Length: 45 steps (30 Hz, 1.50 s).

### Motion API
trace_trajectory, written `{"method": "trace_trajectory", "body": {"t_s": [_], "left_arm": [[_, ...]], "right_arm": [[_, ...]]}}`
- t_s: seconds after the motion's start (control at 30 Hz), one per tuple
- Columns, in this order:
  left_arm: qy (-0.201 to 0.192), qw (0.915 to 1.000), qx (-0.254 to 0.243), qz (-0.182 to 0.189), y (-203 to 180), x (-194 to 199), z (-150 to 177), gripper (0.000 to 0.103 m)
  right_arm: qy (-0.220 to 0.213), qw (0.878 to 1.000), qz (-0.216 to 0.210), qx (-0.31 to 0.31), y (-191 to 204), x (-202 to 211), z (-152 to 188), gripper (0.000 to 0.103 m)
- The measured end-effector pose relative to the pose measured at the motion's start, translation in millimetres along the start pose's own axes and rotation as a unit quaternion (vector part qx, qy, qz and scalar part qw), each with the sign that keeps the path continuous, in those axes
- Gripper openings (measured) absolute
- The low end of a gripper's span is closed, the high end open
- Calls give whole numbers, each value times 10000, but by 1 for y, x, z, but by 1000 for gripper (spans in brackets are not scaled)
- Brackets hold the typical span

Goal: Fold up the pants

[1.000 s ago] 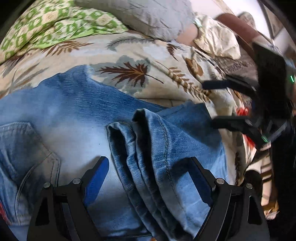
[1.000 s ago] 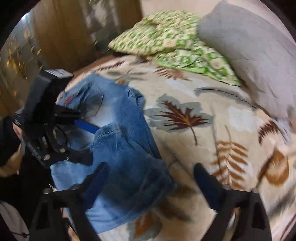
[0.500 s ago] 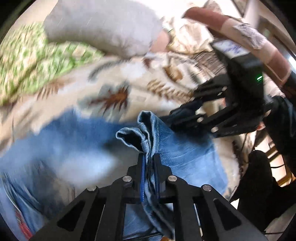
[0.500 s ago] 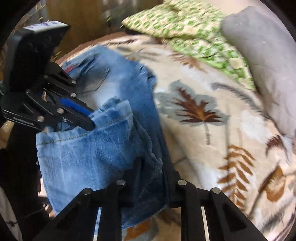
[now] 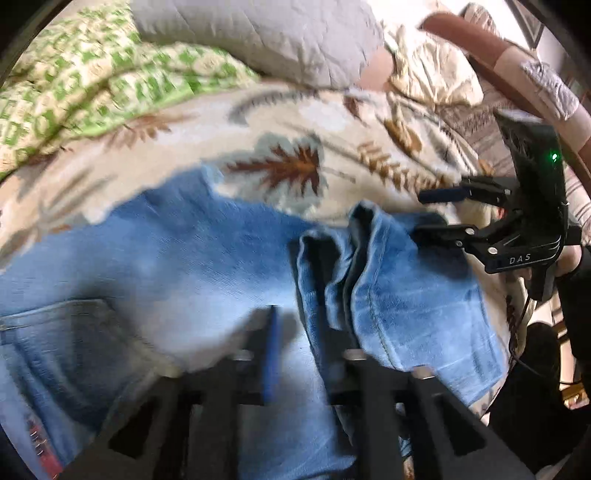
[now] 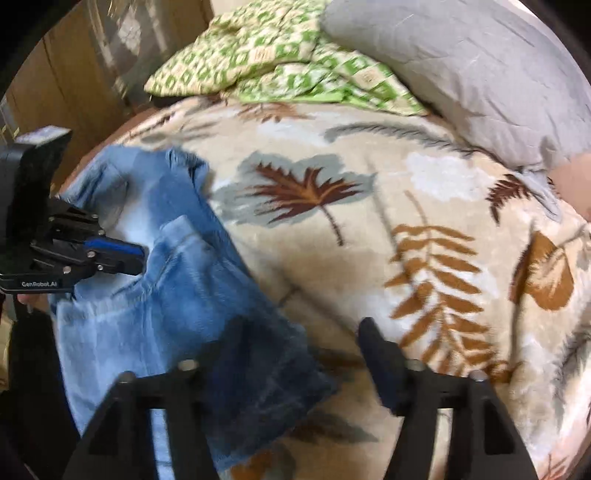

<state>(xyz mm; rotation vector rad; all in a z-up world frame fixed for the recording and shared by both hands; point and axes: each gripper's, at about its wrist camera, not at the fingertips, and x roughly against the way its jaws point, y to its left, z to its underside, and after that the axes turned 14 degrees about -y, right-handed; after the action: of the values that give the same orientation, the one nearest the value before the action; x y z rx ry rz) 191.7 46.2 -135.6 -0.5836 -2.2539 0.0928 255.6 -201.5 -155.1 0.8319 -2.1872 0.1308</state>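
While the jeans [image 5: 207, 266] lie folded on the leaf-print bed blanket [image 5: 295, 122], left tool [image 5: 299, 343] opening astride the hem bunch, right tool [image 5: 424, 214] seen beyond, grey pillow [image 5: 258, 33] behind; right view, right tool [image 6: 295, 354] opening, dark hem corner between unpressed, green quilt [image 6: 280, 59] and wooden wall [image 6: 66, 74] shown.

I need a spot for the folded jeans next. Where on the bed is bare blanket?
The widest bare stretch of leaf-print blanket lies between the jeans and the grey pillow, below the green patterned cushion. It is crowded at the jeans' hem end, where the left gripper and right gripper, both opening, flank the denim.
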Motion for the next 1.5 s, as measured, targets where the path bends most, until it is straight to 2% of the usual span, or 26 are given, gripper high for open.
{"method": "trace_trajectory", "body": {"t_s": [0.03,0.07,0.13,0.17,0.23,0.37,0.57,0.7,0.77,0.87,0.97,1.1,1.23,1.33,1.4,1.5], "left_arm": [[-79,9999,94,32,1,6,-3,62],[-226,9995,221,55,1,16,-5,75],[-399,9987,301,133,-3,29,-10,77],[-410,9986,305,102,-7,35,-12,84],[-423,9985,316,-124,-12,43,-15,91],[-544,9968,483,-331,-25,68,-9,91],[-678,9945,661,-448,-33,110,8,91],[-677,9915,919,-627,-17,131,20,91],[-589,9881,1242,-697,-1,133,30,91],[-445,9781,1893,-737,23,132,50,91],[-435,9664,2457,-620,38,131,76,92],[-429,9588,2738,-621,49,120,95,92],[-645,9400,3289,-633,56,127,110,92],[-654,9363,3359,-794,65,129,116,94],[-678,9228,3720,-735,80,123,123,94],[-997,9062,4094,-360,96,114,127,94]], "right_arm": [[-41,10000,-28,-85,-2,5,-1,70],[-150,9996,-68,-213,-4,14,-2,71],[-356,9986,-77,-389,-7,30,-2,79],[-471,9977,-79,-474,-7,39,-1,80],[-633,9953,-87,-734,-7,54,3,86],[-741,9887,-178,-1289,-9,75,19,89],[-639,9783,-375,-1937,-10,76,45,89],[-607,9670,-602,-2402,-13,70,54,89],[-622,9624,-653,-2561,-13,67,56,89],[-598,9566,-726,-2759,-11,62,59,89],[-520,9529,-771,-2886,-9,55,61,89],[-366,9516,-844,-2932,-2,44,63,89],[-324,9481,-845,-3049,-1,39,65,89],[-318,9459,-844,-3118,-3,38,67,89],[-293,9420,-836,-3237,-6,35,69,89],[-267,9376,-936,-3338,-7,31,70,89]]}}
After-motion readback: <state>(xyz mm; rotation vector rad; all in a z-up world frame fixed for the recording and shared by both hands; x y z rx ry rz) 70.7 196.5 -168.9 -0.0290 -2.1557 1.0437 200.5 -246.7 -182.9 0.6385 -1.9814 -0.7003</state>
